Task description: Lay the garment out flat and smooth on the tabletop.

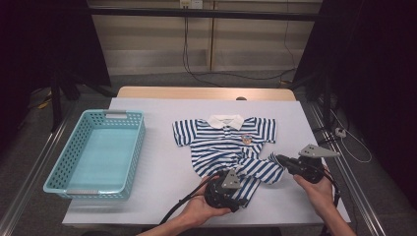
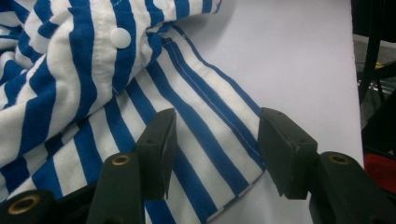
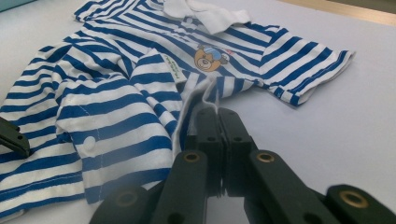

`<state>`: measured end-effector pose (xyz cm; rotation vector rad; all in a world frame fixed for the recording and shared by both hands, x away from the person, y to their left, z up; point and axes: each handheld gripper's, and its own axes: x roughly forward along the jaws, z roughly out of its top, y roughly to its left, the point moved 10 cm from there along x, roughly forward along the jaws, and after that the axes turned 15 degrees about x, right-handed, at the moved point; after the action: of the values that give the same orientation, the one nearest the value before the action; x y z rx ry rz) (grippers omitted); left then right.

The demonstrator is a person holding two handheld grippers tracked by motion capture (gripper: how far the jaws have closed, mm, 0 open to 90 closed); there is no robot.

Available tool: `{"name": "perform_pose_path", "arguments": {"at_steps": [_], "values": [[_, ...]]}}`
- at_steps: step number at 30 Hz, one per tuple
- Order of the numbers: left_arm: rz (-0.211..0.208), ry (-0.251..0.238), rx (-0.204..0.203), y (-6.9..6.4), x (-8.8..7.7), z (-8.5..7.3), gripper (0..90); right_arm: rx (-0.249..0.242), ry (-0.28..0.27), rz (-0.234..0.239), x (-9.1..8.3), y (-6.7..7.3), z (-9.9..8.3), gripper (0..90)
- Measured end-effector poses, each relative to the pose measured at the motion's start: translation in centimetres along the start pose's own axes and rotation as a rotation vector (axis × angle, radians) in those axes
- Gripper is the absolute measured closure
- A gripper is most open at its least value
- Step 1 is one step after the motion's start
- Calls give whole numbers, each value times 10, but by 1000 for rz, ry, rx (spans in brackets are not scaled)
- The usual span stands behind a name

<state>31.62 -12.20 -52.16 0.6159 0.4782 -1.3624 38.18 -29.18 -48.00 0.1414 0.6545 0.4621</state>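
A small blue-and-white striped polo shirt (image 1: 231,142) with a white collar and a bear badge lies on the white table, its lower part folded up and rumpled. My left gripper (image 1: 237,195) sits at the near hem. In the left gripper view its jaws (image 2: 215,144) stand apart, with the striped hem (image 2: 210,140) lying flat between them and no pad pressing on it. My right gripper (image 1: 279,159) is at the shirt's right side. In the right gripper view it (image 3: 217,114) is shut, with a bunched fold of the shirt (image 3: 116,93) pinched at its tips.
A turquoise plastic basket (image 1: 59,162) stands on the left part of the table (image 1: 162,167). The table's right edge is close to my right hand (image 1: 319,189). Dark stands and cables lie beyond the far edge.
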Motion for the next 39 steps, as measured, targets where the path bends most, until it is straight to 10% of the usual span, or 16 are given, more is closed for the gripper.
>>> {"name": "perform_pose_path", "arguments": {"at_steps": [6,14,24,39], "values": [[18,3,-26,6,-1,-2,891,-5,8,6,2,0,-2,888],[-7,29,-88,11,-12,-10,900,-2,-1,12,0,1,-3,884],[-37,-53,-150,15,-57,-17,900,1,2,22,-5,2,-7,870],[39,-48,-212,28,-121,-54,900,19,12,1,-21,-3,-20,845]]}}
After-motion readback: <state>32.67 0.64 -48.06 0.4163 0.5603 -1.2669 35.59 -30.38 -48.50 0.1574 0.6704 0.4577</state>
